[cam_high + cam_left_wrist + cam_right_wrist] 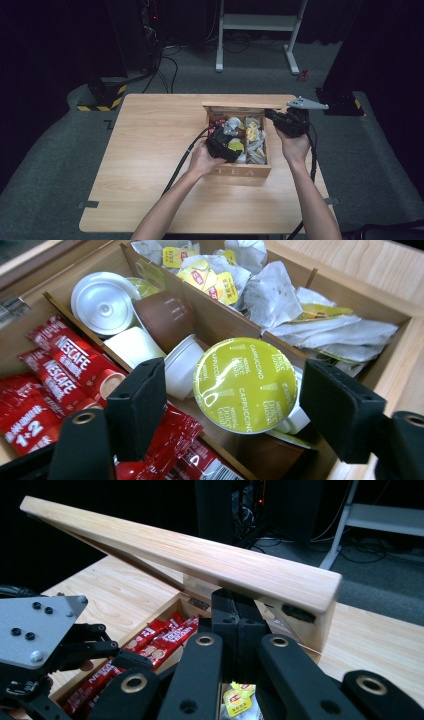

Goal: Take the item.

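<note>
Your left gripper (235, 405) is open astride the capsule (244, 385), dividers close; right gripper (239, 615) is shut under the tea box (241, 172) lid (200, 560).

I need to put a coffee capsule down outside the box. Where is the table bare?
The light wooden table is bare left of the wooden tea box and along its near edge. Inside the box, every compartment is crowded with sachets, capsules and tea bags.

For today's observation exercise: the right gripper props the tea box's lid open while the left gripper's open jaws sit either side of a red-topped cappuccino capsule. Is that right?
Not quite. The capsule has a yellow-green top, not red, as the left gripper view shows. The rest stands: the right gripper props the lid, and the left gripper has open jaws around the capsule.
</note>
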Demonstrator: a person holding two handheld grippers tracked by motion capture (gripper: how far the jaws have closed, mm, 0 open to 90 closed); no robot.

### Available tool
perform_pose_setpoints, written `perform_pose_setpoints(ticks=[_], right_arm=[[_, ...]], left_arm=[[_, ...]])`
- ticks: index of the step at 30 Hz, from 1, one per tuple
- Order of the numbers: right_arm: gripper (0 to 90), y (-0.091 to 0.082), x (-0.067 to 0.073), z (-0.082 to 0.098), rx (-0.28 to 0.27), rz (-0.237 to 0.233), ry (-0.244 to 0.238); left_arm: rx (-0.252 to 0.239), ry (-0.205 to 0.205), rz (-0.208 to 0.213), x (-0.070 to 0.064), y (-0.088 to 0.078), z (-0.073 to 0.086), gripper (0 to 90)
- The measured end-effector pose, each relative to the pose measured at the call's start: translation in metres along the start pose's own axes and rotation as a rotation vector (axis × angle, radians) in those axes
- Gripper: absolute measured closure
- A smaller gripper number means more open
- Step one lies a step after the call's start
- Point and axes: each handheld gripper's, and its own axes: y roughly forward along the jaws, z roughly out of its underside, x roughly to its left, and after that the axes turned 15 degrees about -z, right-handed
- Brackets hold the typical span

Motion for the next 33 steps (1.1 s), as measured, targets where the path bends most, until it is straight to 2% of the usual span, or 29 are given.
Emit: perform_pose_setpoints(ticks=[1,3,5,7,9,11,13,17,26,31,33], right_arm=[[90.0,0.002,-0.001,-0.001,0.014,-0.001,-0.005],[90.0,0.001,-0.002,-0.002,0.011,-0.003,0.003],[90.0,0.000,-0.002,-0.002,0.009,-0.007,0.005],[90.0,0.001,-0.002,-0.002,0.023,-0.004,-0.003],[90.0,0.001,-0.004,-0.001,0.018,-0.010,0.018],[90.0,0.002,-0.004,-0.001,0.025,-0.007,0.006],[90.0,0.003,-0.004,-0.001,0.027,-0.008,0.010],[90.0,0.005,-0.004,0.000,0.028,-0.013,0.006],[90.0,0.006,-0.002,0.002,0.013,-0.026,0.016],[90.0,0.007,-0.002,0.002,0.011,-0.028,0.009],[90.0,0.007,-0.001,0.001,0.016,-0.026,0.003]], left_arm=[[0.015,-0.008,0.014,0.001,0.001,-0.001,29.1],[0.026,-0.019,0.017,0.003,0.001,-0.004,29.2],[0.022,0.006,0.019,-0.001,0.003,-0.005,30.6],[0.051,0.025,0.011,-0.004,0.008,-0.007,31.3],[0.062,0.023,0.011,-0.006,0.010,-0.006,31.5],[0.067,0.037,0.007,-0.008,0.013,-0.006,32.8],[0.077,0.026,0.017,-0.007,0.014,-0.006,34.4],[0.067,0.056,0.004,-0.010,0.013,-0.007,38.0],[0.055,0.030,0.013,-0.007,0.010,-0.003,38.4],[0.013,0.024,0.031,-0.004,0.000,-0.004,38.5],[0.011,0.023,0.037,-0.003,-0.002,-0.005,38.5]])
